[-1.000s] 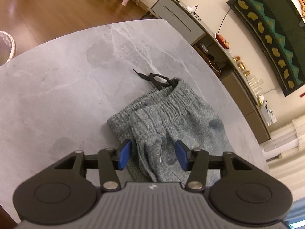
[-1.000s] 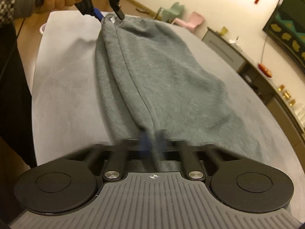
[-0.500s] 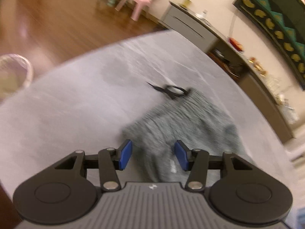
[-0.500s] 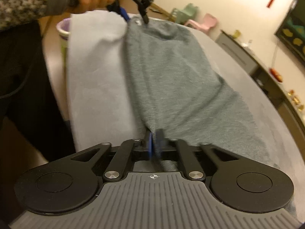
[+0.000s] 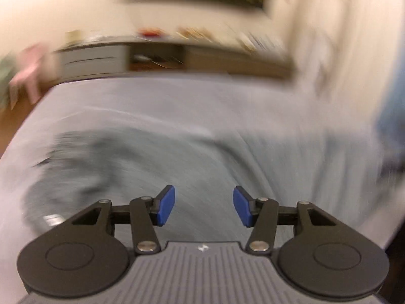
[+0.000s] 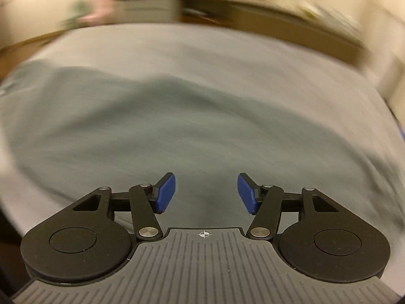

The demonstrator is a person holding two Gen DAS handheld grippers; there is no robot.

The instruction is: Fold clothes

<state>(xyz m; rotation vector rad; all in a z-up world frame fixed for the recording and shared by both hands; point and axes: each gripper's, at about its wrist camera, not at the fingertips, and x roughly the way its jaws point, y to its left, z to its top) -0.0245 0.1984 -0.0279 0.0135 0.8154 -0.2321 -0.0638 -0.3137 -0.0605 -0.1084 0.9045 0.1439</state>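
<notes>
Your right gripper (image 6: 205, 193), jaws opening with nothing between them, hangs over the grey garment (image 6: 177, 131), which fills the middle of its frame, long axis left to right. Your left gripper (image 5: 203, 206), half open and empty, has the cloth at lower left on the bench (image 5: 291, 116). No writing is legible through the blur.

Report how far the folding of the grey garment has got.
Done: the grey garment lies on the table; blur hides its folds. In hand: nothing. The right gripper jaws are opening, left gripper jaws apart and empty. Left: any further folds.
</notes>
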